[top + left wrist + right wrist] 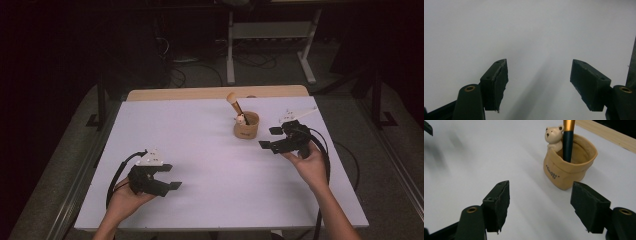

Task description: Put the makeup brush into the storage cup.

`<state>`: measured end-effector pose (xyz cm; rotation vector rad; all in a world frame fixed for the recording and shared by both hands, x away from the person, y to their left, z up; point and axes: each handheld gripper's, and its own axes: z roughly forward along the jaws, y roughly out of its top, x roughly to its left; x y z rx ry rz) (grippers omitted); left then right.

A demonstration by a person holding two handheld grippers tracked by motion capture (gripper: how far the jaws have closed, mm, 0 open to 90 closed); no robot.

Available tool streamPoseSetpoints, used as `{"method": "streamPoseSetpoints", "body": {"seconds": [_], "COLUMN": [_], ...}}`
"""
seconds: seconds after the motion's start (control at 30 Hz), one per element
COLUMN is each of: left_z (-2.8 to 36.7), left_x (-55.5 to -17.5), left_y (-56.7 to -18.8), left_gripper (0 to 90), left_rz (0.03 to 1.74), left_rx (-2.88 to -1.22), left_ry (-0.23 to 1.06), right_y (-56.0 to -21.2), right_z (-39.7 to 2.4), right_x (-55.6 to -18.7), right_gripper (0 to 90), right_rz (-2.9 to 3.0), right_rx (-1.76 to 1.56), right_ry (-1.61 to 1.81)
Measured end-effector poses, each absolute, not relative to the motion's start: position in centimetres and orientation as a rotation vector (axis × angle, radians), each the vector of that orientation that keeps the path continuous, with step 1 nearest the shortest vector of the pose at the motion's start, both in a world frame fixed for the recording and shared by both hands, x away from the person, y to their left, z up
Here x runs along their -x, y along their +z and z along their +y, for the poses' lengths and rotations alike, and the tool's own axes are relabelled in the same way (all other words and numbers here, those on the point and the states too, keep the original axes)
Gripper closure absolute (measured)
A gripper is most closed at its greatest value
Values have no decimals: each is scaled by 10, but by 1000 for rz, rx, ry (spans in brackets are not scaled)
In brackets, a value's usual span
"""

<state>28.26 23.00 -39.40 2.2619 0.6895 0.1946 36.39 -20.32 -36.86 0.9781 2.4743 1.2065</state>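
**Ana:** Brush [233, 101] first: where does it stand?

**Ben:** It stands in the tan cup [246, 127], toward the far right part of the white counter [200, 150]. Its handle leans left, with the bristle head up and above the rim. In the right gripper view the dark handle goes down inside the cup [567, 168], and its gold collar shows at the top edge.

**Ana:** What is the small figure on the cup?

**Ben:** A little bear [554, 136] sits on the rim, just beside the brush handle [568, 143] and seeming to touch it.

**Ana:** And the right claw?

**Ben:** The right claw [270, 137] is just to the right of the cup, apart from it. The person's right hand [311, 162] holds it from below. Its jaws stand wide and nothing is between them. In its own view the right claw [540, 207] points at the bare counter in front of the cup, which sits above and a little to the right of the gap.

**Ana:** The left claw?

**Ben:** The left claw [170, 177] is near the front left of the counter, well apart from the cup, held in the left hand [122, 200]. Its jaws are spread as well. In its own view the left claw [539, 85] has plain white counter between the pads and nothing gripped.

**Ana:** Anything beyond the counter?

**Ben:** A wooden strip [215, 93] runs along the far edge, and the legs of a white frame [270, 45] stand on the dark floor behind.
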Motion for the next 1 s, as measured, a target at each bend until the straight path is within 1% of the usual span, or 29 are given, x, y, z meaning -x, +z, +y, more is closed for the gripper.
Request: {"method": "streamPoseSetpoints", "body": {"seconds": [0.2,0.37,0.67,1.0], "left_z": [232,234,235,237], "left_x": [-284,-284,-284,-285], "left_y": [-394,-394,-397,-398], "left_gripper": [298,296,288,283], "left_rz": [692,708,723,726], "left_rx": [-2274,-2252,-2251,-2253], "left_ry": [202,211,215,228], "right_y": [-372,-375,-391,-398], "right_z": [-207,-208,-209,-217], "right_x": [-357,-350,-334,-321], "right_gripper": [301,293,286,280], "right_rz": [2473,2475,2491,2483], "right_rx": [-979,-982,-990,-995], "right_ry": [1213,1229,1230,1246]}}
